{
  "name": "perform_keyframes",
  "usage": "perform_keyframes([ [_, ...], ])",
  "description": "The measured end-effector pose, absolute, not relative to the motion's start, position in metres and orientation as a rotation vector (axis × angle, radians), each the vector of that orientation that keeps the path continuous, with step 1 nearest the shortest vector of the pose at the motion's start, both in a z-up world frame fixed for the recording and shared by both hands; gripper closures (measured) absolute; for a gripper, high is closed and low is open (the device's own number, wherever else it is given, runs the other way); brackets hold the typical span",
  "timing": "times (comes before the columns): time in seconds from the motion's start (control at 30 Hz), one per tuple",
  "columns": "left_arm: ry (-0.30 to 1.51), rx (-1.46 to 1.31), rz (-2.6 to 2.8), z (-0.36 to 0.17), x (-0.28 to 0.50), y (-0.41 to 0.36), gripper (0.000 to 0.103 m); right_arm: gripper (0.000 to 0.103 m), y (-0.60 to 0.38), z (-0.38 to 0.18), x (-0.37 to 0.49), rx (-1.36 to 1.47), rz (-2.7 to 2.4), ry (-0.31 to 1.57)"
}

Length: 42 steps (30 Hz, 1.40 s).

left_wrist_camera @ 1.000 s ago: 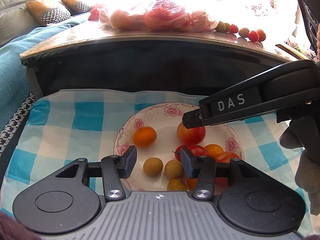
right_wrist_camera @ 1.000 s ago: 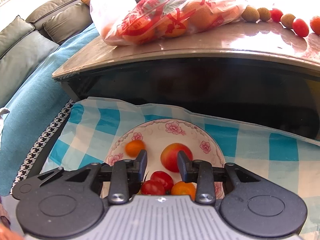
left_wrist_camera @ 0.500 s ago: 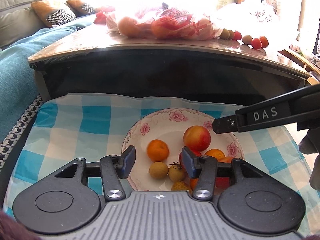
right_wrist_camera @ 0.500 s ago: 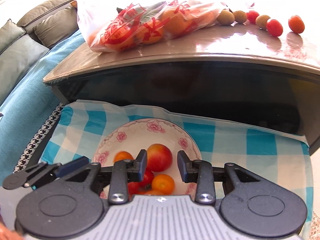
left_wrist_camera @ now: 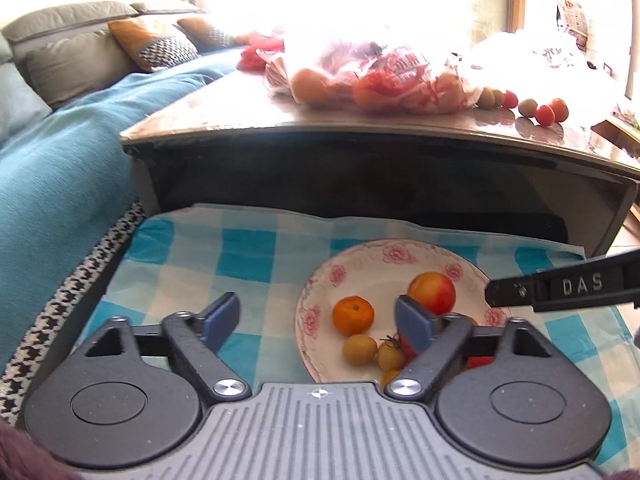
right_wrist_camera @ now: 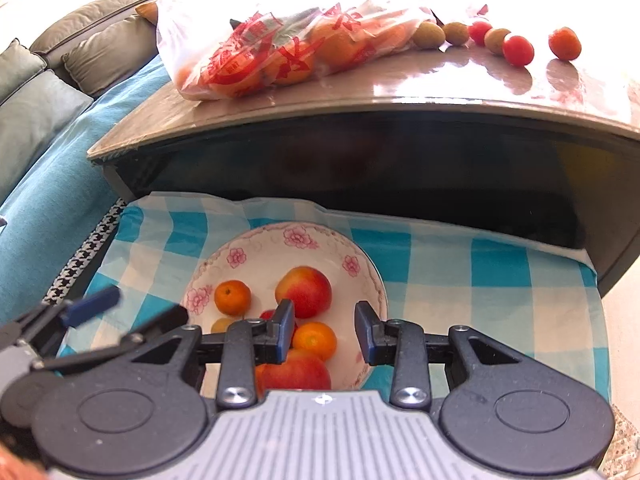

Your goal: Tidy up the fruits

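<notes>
A flowered plate (left_wrist_camera: 320, 280) (right_wrist_camera: 256, 248) lies on a blue checked cloth (left_wrist_camera: 240, 248) and holds a peach (left_wrist_camera: 432, 292) (right_wrist_camera: 305, 291), a mandarin (left_wrist_camera: 353, 315) (right_wrist_camera: 232, 298), small yellow fruits (left_wrist_camera: 360, 349), another mandarin (right_wrist_camera: 315, 340) and a second peach (right_wrist_camera: 298, 372). My left gripper (left_wrist_camera: 318, 318) is open and empty, above the plate's left edge. My right gripper (right_wrist_camera: 325, 332) is open and empty over the plate's near right part; it also shows in the left wrist view (left_wrist_camera: 560, 286).
A glossy low table (left_wrist_camera: 400, 128) (right_wrist_camera: 360, 100) stands behind the cloth with a plastic bag of oranges (left_wrist_camera: 380, 80) (right_wrist_camera: 280, 40) and loose small fruits (left_wrist_camera: 540, 110) (right_wrist_camera: 516, 46). A sofa with a teal cover (left_wrist_camera: 60, 160) is at left.
My left gripper has opened wider, pulled back and moved left of the plate. My right gripper has drawn back and to the right, away from the peach.
</notes>
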<state>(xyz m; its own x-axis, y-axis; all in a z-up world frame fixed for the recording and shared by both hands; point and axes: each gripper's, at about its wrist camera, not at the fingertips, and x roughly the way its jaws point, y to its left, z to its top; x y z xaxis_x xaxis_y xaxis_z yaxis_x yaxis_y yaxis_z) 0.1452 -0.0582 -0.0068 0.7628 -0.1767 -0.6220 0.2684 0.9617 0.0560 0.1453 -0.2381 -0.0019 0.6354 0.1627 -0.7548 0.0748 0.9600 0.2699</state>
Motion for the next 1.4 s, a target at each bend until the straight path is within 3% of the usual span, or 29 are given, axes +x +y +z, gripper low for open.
perform_keyframes([
  [0.07,0.627,0.174,-0.228,-0.003,0.141,-0.061,0.011,0.068,-0.239,-0.003,0.143,0.289,0.048,0.892],
  [0.17,0.578,0.190,-0.217,0.003,0.132,-0.064,0.000,0.068,-0.240,-0.003,0.139,0.296,0.044,0.893],
  [0.43,0.507,0.154,-0.214,0.021,0.118,-0.060,0.000,0.068,-0.244,0.002,0.125,0.323,0.038,0.875],
  [1.23,0.584,-0.019,-0.174,0.033,0.059,-0.024,0.000,0.068,-0.236,0.026,0.055,0.378,0.054,0.837],
  [1.4,0.588,0.100,-0.131,0.027,0.043,-0.030,0.000,0.068,-0.228,0.028,0.037,0.365,0.060,0.840],
])
